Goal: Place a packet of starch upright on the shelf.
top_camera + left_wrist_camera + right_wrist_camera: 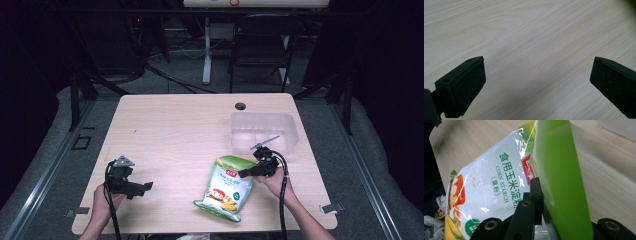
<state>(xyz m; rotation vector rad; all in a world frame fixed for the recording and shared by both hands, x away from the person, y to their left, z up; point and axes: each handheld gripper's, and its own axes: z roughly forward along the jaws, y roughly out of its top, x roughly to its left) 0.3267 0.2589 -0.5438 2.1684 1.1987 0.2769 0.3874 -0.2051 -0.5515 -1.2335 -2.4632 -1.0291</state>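
Note:
A white and green bag of corn starch [226, 186] lies on the wooden table [175, 135] near its front edge, right of centre. My right gripper [248, 172] is shut on the bag's upper right edge. In the right gripper view the green side fold of the bag [559, 170] stands pinched between the jaws of my right gripper [544, 202], and the printed face [499, 177] spreads to the left. My left gripper [142, 189] rests at the front left, held by a hand. Its jaws [537, 82] stand wide open over bare wood with nothing between them.
A clear plastic container [287, 131] stands at the right of the table, just behind the right gripper; its corner [621, 127] shows in the right gripper view. A small dark hole [240, 106] marks the table's far edge. A black chair [260, 45] stands beyond the table.

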